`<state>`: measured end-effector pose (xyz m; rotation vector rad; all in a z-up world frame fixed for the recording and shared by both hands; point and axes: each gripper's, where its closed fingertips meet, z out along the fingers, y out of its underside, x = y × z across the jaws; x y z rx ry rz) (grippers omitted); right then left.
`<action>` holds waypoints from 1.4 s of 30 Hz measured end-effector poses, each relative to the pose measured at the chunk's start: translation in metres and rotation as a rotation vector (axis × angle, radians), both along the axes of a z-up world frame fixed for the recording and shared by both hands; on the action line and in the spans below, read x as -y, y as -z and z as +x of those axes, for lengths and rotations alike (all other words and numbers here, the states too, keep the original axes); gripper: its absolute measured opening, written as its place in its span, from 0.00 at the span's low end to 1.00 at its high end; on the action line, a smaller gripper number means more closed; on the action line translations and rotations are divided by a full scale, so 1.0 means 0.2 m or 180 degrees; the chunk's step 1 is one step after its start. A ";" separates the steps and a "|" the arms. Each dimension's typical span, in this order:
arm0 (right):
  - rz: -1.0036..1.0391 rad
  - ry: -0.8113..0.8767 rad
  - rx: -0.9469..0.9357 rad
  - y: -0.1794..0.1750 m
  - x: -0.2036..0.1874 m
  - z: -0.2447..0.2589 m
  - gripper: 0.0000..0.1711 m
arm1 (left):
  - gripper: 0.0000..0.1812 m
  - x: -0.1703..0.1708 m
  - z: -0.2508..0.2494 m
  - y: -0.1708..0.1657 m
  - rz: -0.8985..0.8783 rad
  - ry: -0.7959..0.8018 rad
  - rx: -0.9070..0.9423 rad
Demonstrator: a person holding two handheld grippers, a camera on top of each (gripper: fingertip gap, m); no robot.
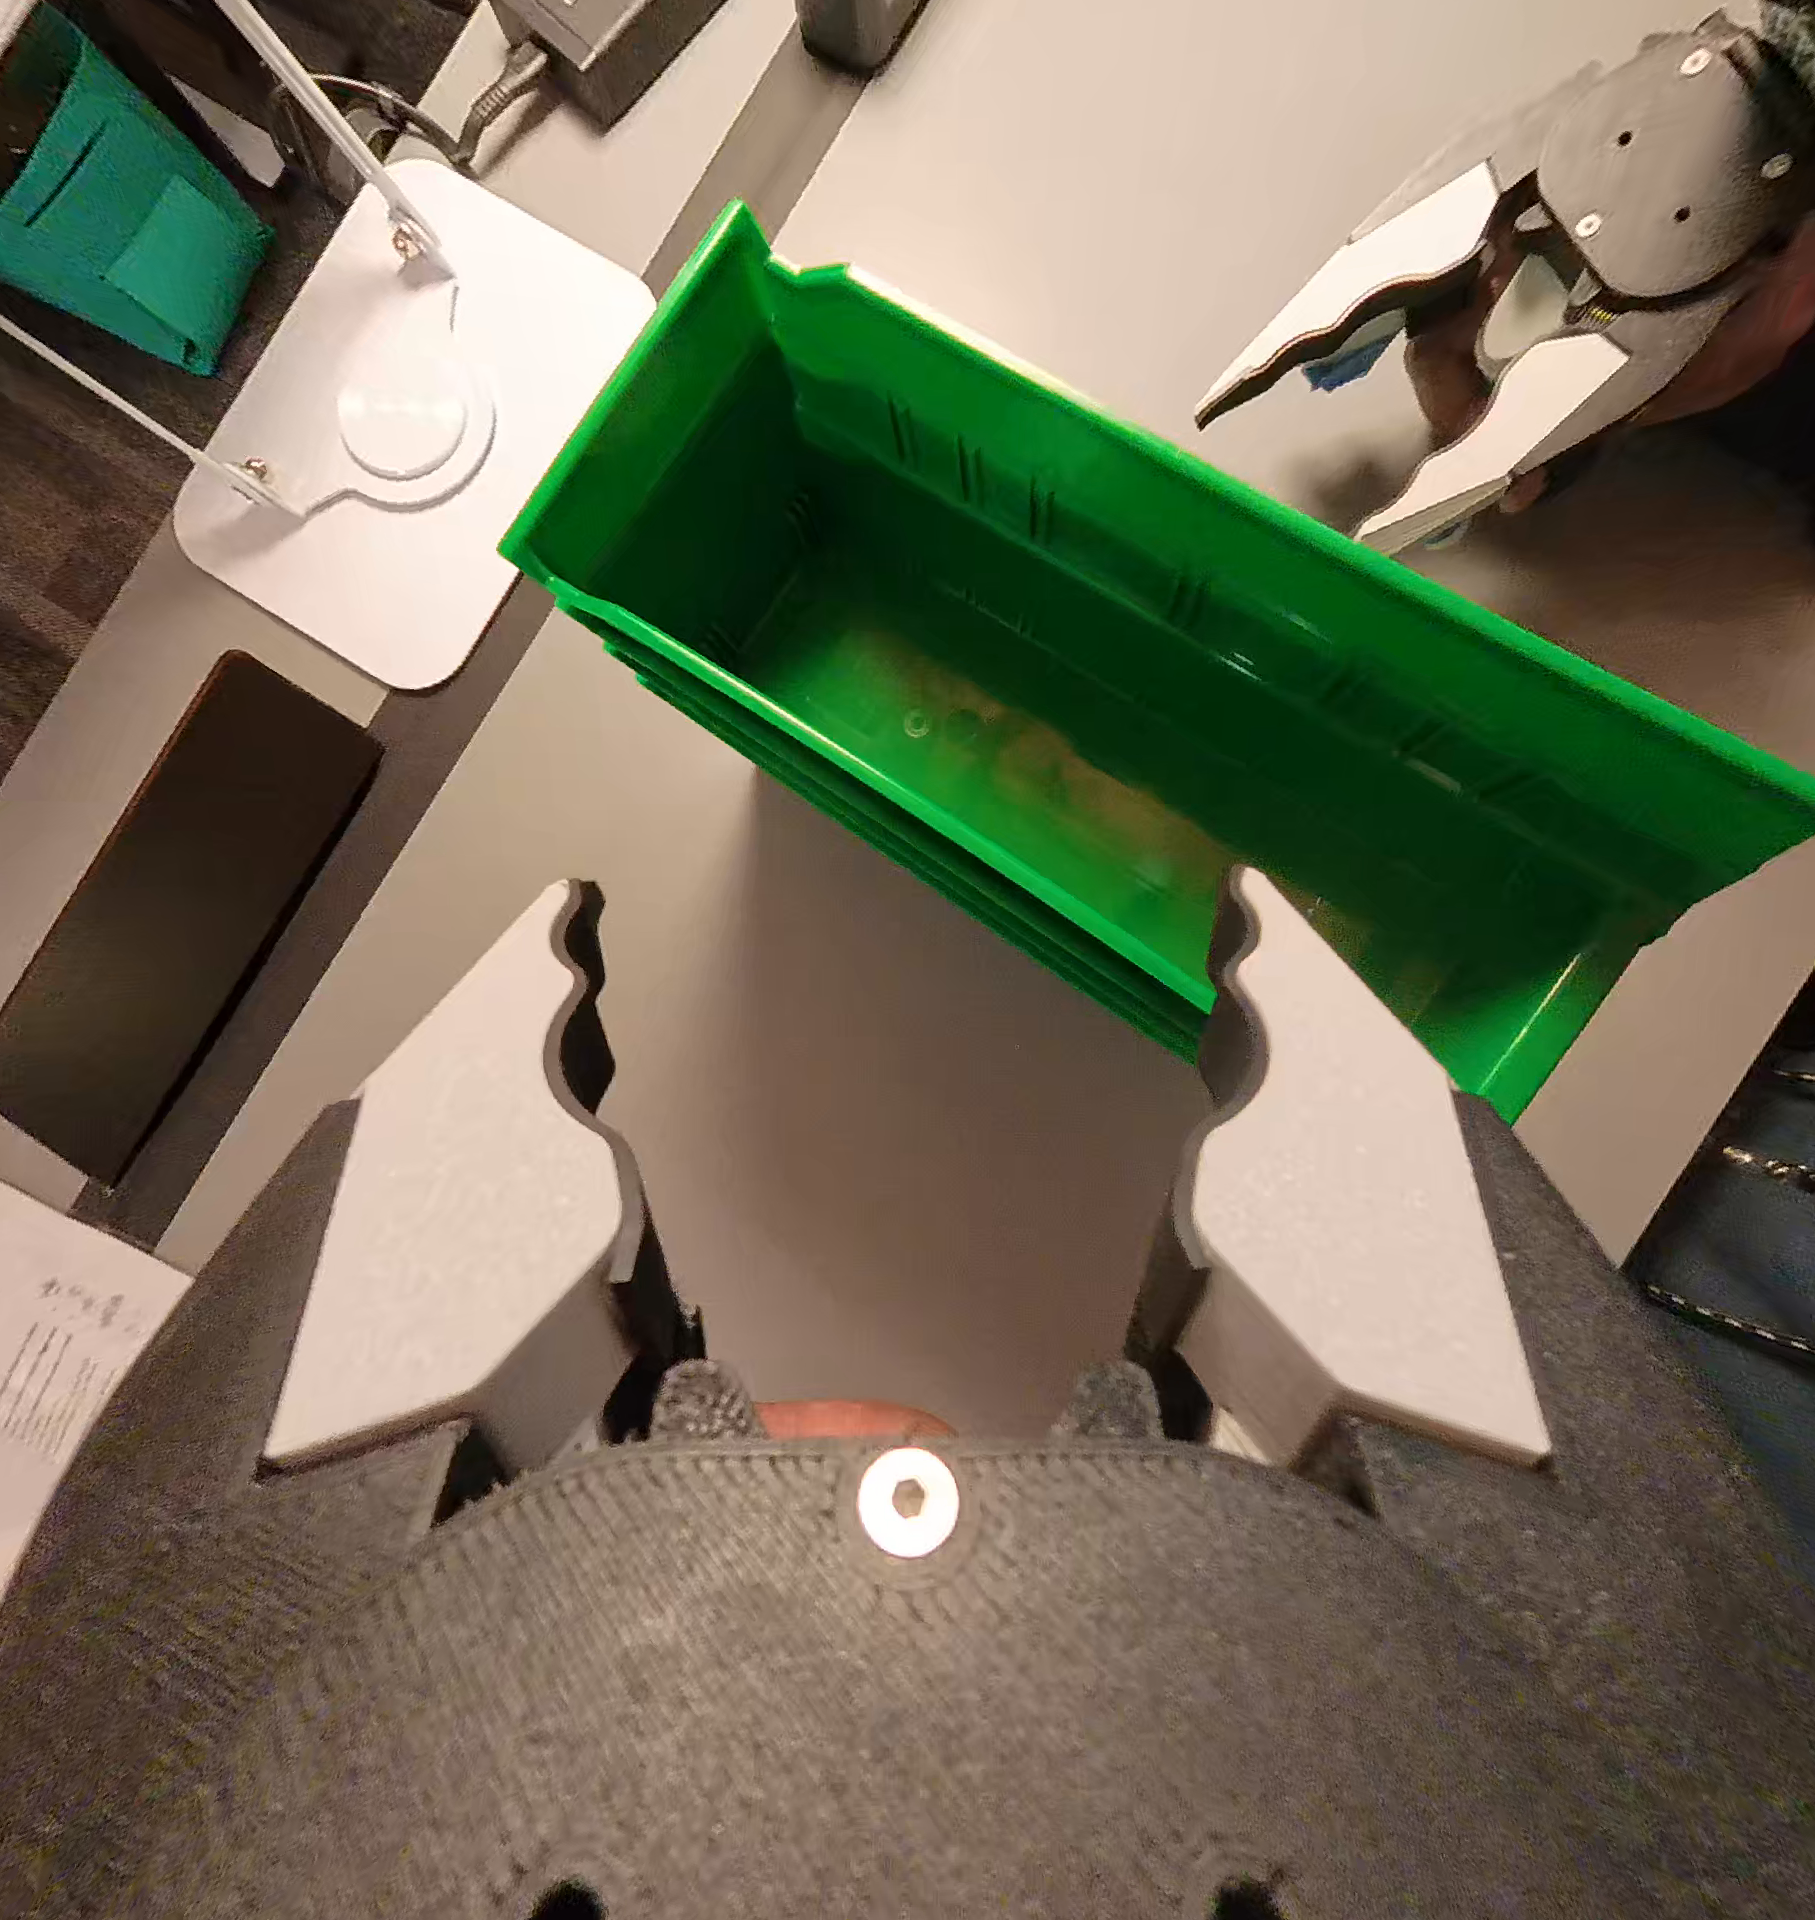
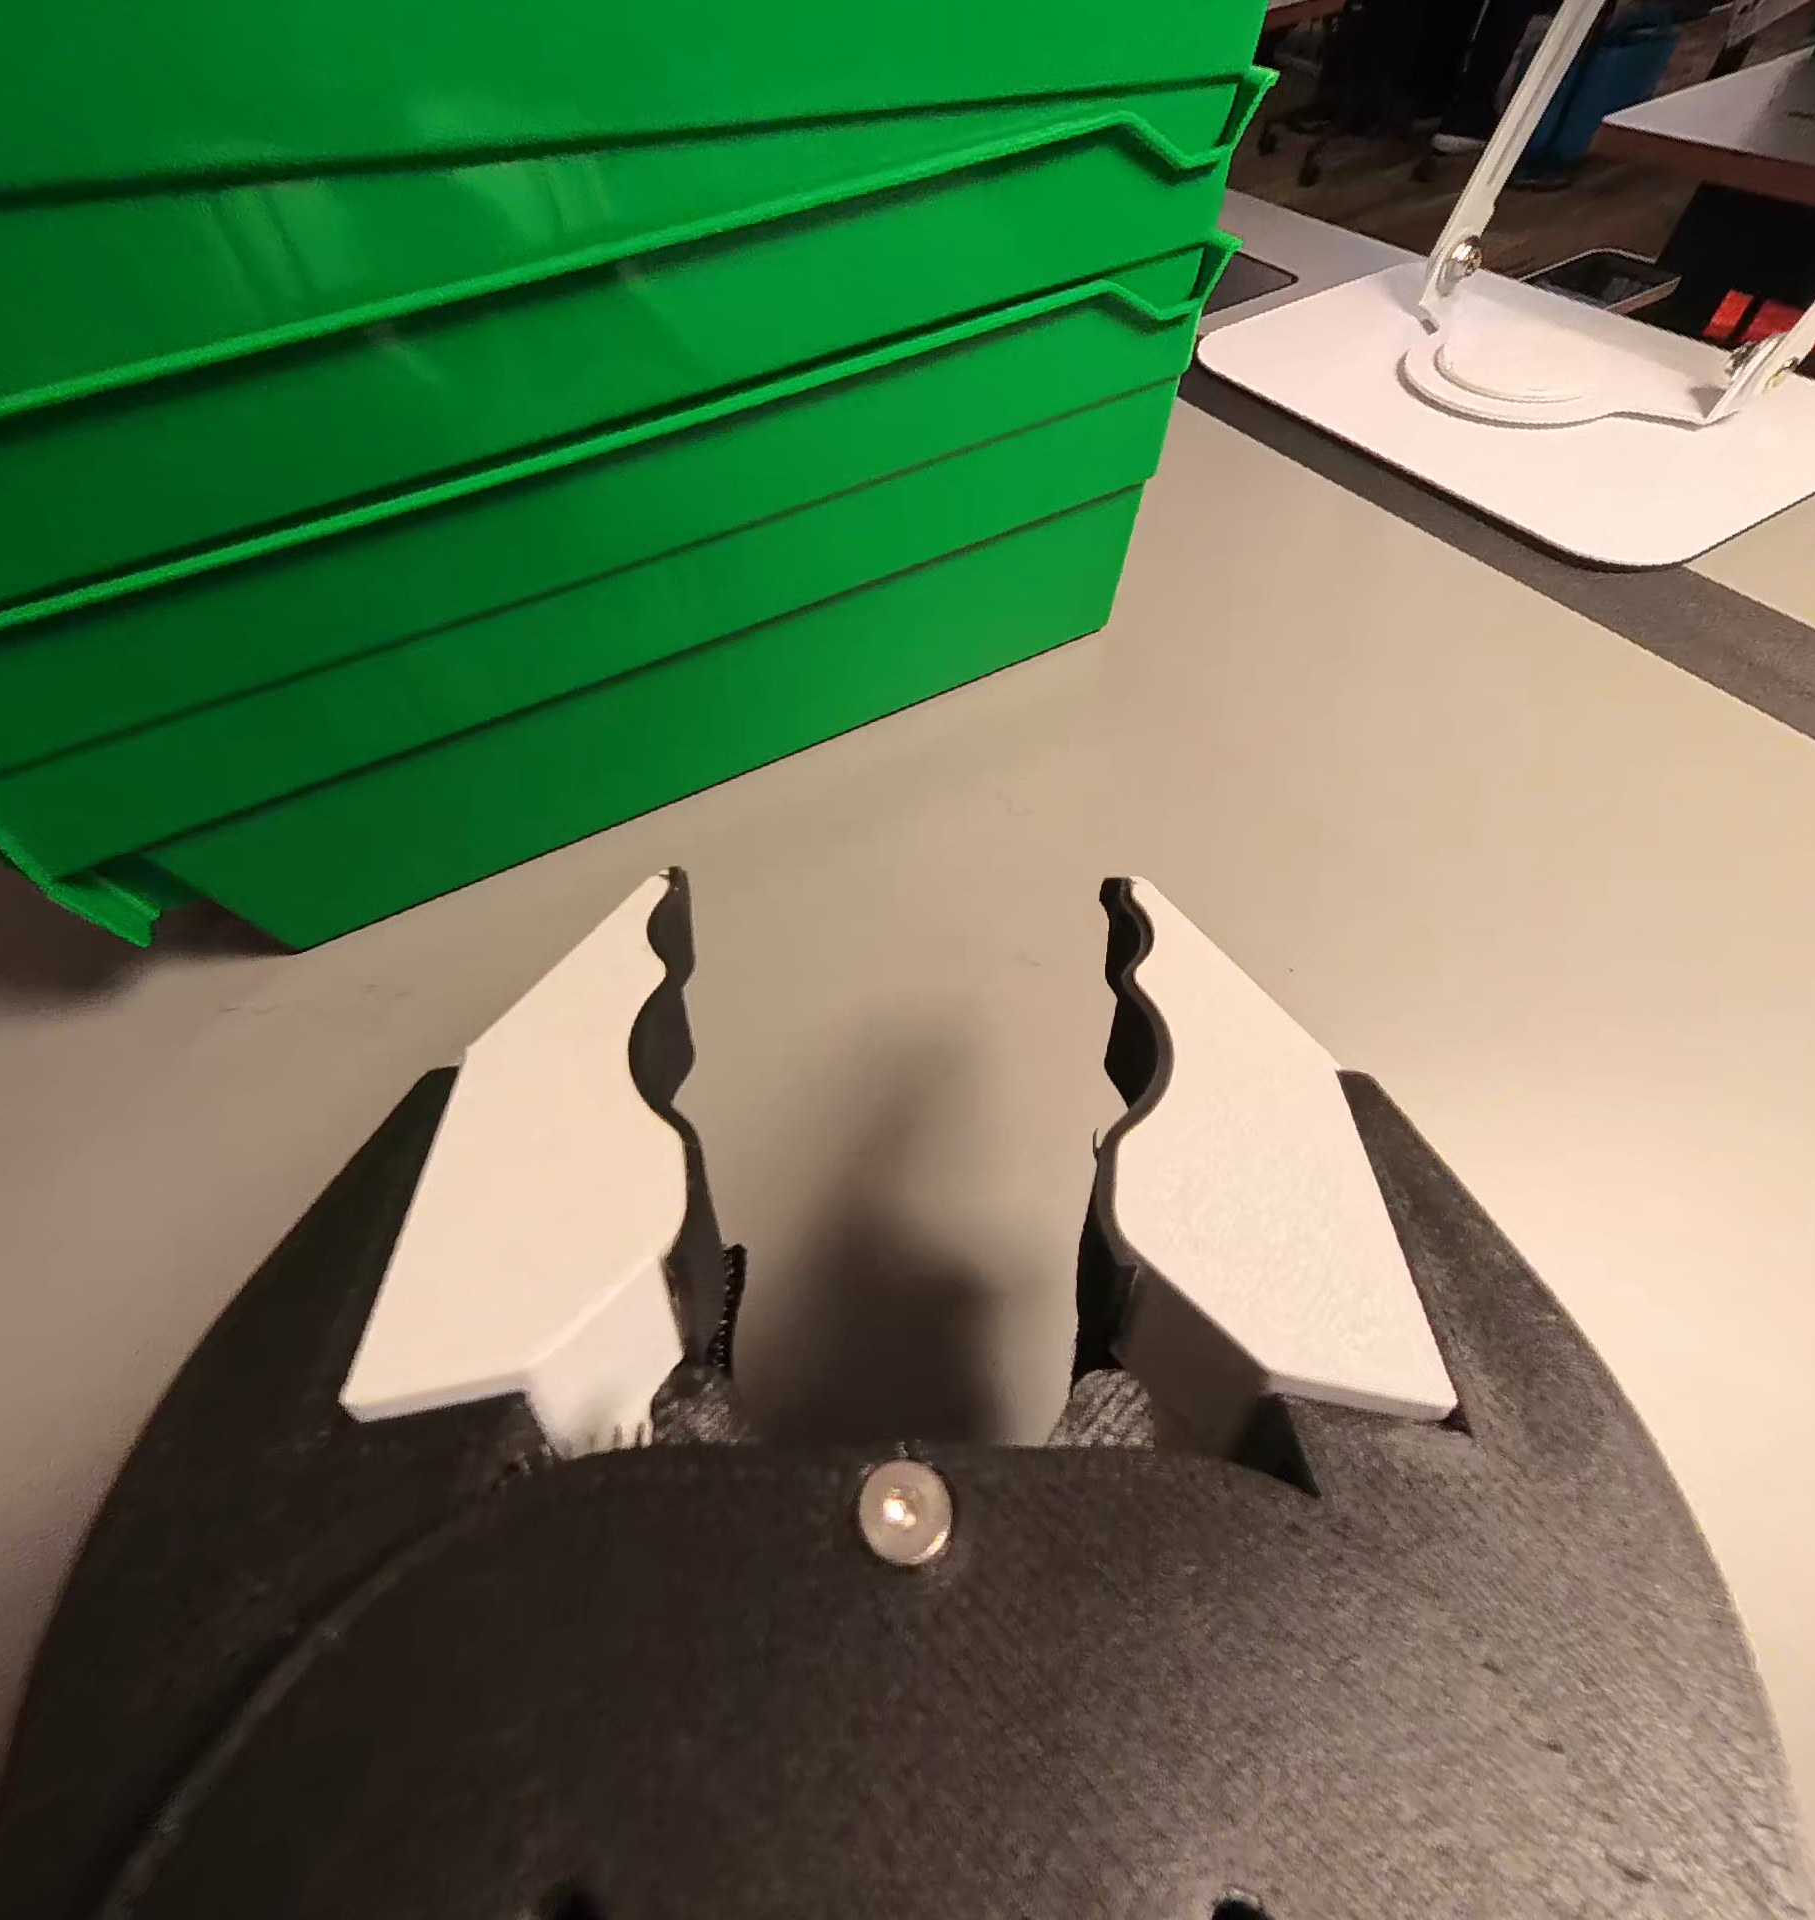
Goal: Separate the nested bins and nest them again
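Left gripper (image 1: 908,914), jaws apart, hovers beside nested green bins (image 1: 1142,665).

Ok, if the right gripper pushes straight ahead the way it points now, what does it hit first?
Probably bare table: the open right gripper aims just past the right corner of the nested green bins. Its left finger might clip that corner; depth is unclear.

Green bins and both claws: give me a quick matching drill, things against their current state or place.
Things:
1. green bins
2. left claw
3. right claw
4. white lamp base

States:
A. open, low over the table beside the stack's side
B. nested in a stack
C. flat on the table past the stack
D. open, above the stack's rim

Pairs: 1-B, 2-D, 3-A, 4-C
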<state>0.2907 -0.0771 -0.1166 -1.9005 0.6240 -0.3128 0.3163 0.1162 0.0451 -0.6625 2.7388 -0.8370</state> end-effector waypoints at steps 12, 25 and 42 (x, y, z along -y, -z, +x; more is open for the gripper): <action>0.0190 -0.0105 0.0039 -0.04 0.00 -0.01 0.49 | 0.64 -0.02 -0.09 -0.02 0.0298 0.0963 0.0574; 0.0240 -0.0159 -0.0027 -0.05 0.00 -0.01 0.48 | 0.60 0.09 0.08 -0.01 0.2007 0.3541 0.2004; 0.0229 -0.0352 -0.0078 -0.04 -0.01 -0.05 0.49 | 0.57 0.00 0.22 0.05 0.0980 0.2239 0.1172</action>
